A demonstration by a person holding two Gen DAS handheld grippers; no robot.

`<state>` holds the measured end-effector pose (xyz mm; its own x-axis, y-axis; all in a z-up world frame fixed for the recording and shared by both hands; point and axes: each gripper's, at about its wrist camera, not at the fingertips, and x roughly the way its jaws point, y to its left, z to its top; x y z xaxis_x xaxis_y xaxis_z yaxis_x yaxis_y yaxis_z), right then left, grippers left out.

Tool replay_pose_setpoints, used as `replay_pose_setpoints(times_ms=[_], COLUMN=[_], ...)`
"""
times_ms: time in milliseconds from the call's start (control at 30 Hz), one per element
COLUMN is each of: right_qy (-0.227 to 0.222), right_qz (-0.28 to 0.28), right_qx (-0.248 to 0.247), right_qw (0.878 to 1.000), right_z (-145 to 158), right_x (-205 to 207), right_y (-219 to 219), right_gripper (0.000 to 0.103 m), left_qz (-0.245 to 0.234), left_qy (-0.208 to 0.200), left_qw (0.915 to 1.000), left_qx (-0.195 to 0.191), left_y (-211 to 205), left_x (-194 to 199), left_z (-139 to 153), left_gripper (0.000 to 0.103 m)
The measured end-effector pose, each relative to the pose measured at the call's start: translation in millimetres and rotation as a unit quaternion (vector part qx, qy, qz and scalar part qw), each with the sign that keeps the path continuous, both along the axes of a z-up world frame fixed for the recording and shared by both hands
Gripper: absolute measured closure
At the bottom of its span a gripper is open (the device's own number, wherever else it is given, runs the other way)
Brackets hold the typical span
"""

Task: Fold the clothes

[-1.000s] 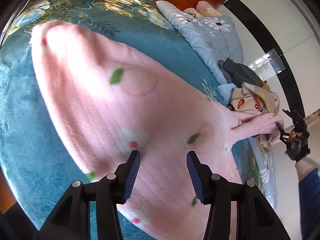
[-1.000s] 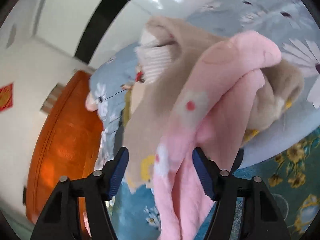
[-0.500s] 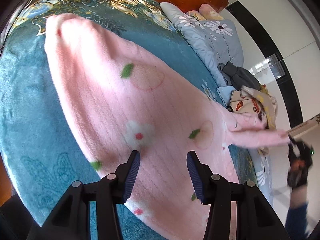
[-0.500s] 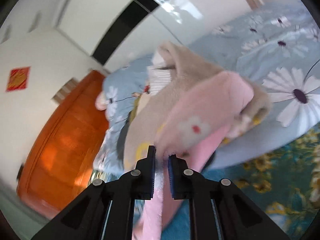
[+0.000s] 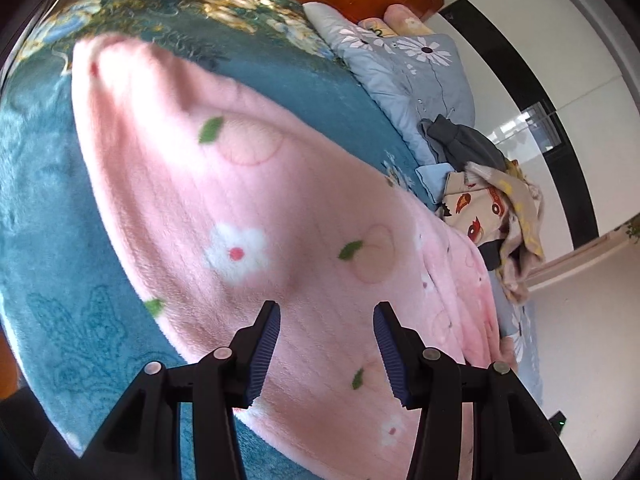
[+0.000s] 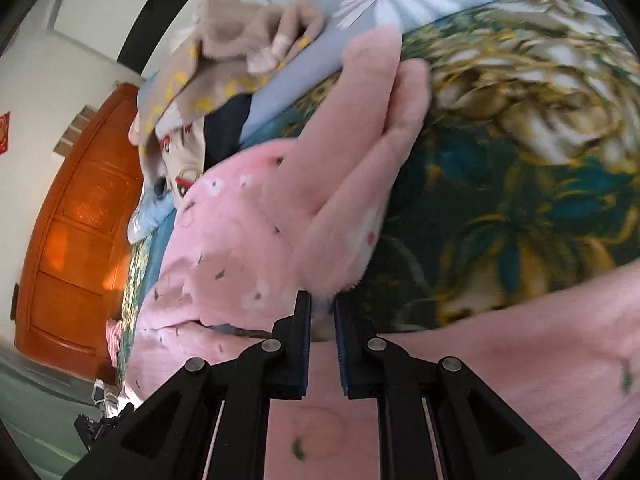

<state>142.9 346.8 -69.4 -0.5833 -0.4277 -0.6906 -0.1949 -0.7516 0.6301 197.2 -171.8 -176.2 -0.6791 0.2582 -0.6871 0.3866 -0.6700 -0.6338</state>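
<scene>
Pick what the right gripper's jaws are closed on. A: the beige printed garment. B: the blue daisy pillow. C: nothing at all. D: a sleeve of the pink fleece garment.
D: in the right wrist view the right gripper has its jaws nearly together with the sleeve of the pink fleece garment pinched between them.

The near edge of the pink fleece garment with flower and peach prints (image 5: pixel 256 216) is cut off by the frame bottom in both wrist views. The teal floral bedspread (image 6: pixel 520 152) is smeared by motion blur. The pile of beige, grey and cartoon-print clothes (image 5: pixel 492 196) is partly hidden by folds.
</scene>
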Motion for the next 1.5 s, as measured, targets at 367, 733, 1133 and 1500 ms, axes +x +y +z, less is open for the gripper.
replay_pose_setpoints(times_ms=[367, 733, 1133, 1500], right_qy=[-0.005, -0.018, 0.089, 0.008], right_qz=[-0.165, -0.149, -0.255, -0.264], right_qx=[-0.061, -0.053, 0.021, -0.046], right_qw=[0.984, 0.987, 0.963, 0.963], right_z=[-15, -11, 66, 3], right_x=[-66, -113, 34, 38], right_y=[90, 84, 177, 183], right_gripper=[0.07, 0.096, 0.098, 0.096], left_qz=[0.012, 0.036, -0.002, -0.024], left_qy=[-0.008, -0.019, -0.005, -0.002], left_qw=[0.9999, 0.9992, 1.0, 0.9997], left_qx=[-0.006, 0.002, 0.007, -0.002], left_y=[6, -6, 8, 17], left_x=[9, 18, 1, -8], left_z=[2, -1, 4, 11], left_gripper=[0.05, 0.05, 0.05, 0.05])
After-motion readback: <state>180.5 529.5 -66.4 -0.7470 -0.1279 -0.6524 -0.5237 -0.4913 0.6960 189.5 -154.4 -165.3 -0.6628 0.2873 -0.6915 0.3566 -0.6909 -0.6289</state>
